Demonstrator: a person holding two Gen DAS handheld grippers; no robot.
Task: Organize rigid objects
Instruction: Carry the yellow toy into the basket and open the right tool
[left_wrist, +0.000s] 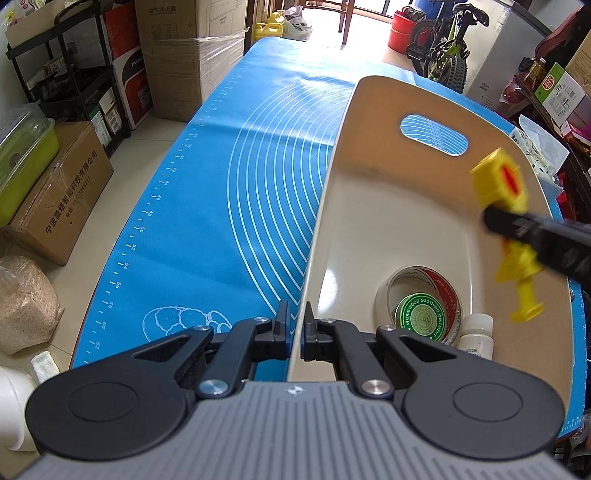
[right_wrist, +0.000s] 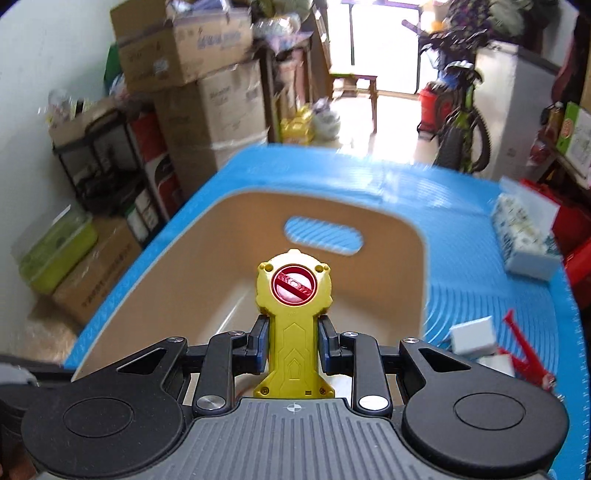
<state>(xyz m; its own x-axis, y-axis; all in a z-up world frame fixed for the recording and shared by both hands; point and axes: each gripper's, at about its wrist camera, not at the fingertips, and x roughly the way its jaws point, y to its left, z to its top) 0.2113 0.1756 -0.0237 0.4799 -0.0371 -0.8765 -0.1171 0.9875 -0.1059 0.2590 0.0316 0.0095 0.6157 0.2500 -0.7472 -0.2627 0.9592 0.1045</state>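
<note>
Toy: yellow plastic toy (right_wrist: 293, 321) with a round head, a red disc crossed by a bar, and a long flat handle with embossed panels; held above the open bin.
Right gripper (right_wrist: 293, 347): pads pressed on both sides of the toy's handle, jaws part-open around it.
Left gripper (left_wrist: 295, 328): jaws nearly closed, clamped on the near left wall of the bin.
Bin: beige plastic bin (left_wrist: 369, 206) with an oval handle cut-out in the far wall, standing on the mat.
Bin contents: tape roll (left_wrist: 421, 295) ringing a green ointment tin (left_wrist: 424, 317); small white bottle (left_wrist: 478, 334) just beside them.
Hard to make out: toy blurred in the left wrist view; toy's base cut off behind the gripper body; white blocks and a red tool on the mat, smeared.
Surface: blue mat (left_wrist: 221, 184) printed with white arcs and a ruler edge.
Room: stacked cardboard boxes (right_wrist: 207, 103), black shelving, green bicycle (left_wrist: 443, 48), bright doorway.
</note>
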